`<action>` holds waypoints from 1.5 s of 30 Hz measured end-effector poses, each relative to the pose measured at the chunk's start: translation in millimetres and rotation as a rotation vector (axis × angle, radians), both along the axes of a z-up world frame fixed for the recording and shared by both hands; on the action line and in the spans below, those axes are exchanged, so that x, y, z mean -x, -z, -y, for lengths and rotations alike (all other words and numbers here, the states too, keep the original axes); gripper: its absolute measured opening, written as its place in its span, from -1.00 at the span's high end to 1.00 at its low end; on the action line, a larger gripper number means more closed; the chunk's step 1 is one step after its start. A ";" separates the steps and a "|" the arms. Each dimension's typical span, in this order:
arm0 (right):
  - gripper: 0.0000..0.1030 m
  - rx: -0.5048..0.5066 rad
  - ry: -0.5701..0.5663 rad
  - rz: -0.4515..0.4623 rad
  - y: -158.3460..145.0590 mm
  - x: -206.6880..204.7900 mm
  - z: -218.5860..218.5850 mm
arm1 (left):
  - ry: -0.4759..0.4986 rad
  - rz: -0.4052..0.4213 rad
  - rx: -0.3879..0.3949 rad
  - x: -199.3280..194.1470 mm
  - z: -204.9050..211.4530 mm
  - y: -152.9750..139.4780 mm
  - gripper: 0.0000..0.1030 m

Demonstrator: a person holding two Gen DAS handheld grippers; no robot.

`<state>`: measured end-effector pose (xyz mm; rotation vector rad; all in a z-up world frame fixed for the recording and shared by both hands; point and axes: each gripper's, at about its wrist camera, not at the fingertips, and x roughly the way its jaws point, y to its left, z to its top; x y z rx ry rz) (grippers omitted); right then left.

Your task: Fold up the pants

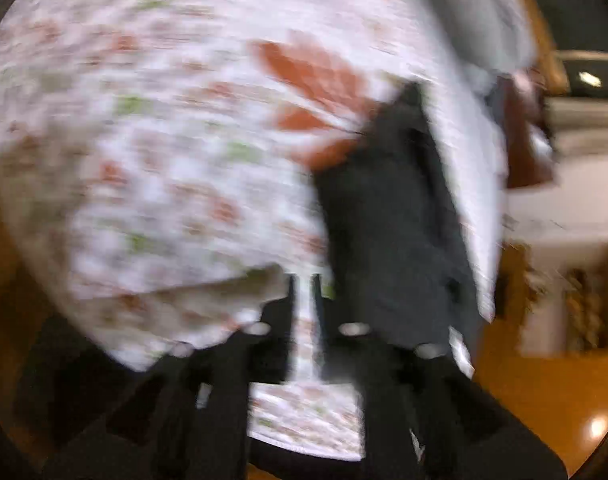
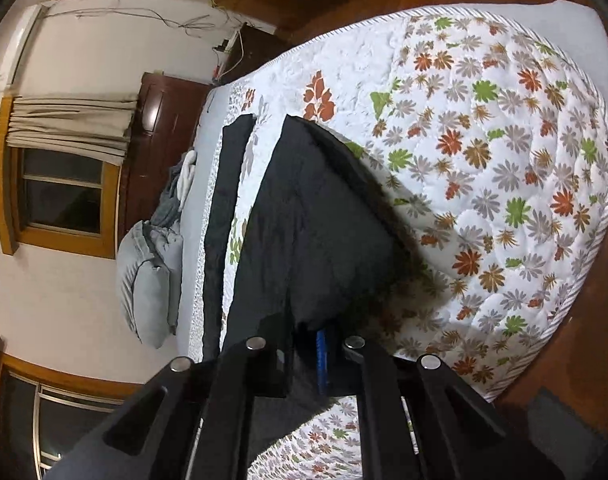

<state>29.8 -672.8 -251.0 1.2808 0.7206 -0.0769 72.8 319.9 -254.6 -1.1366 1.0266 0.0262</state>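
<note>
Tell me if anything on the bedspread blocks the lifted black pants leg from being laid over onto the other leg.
Nothing visible does. The right gripper is shut on the pants, lifting one leg. Between it and the other leg lies only a bare strip of flowered bedspread. The grey pillows sit farther off, beyond that leg.

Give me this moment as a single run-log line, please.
stage: lifting one leg | right gripper: shut on black pants | left gripper: open, empty | surface: floral mattress

Black pants point(image 2: 304, 216) lie lengthwise on the floral mattress, near end lifted.
</note>
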 end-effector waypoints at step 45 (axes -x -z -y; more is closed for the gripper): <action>-0.25 0.187 -0.168 -0.210 -30.3 -1.4 -16.0 | -0.040 0.013 -0.190 -2.5 -40.8 -46.1 -0.72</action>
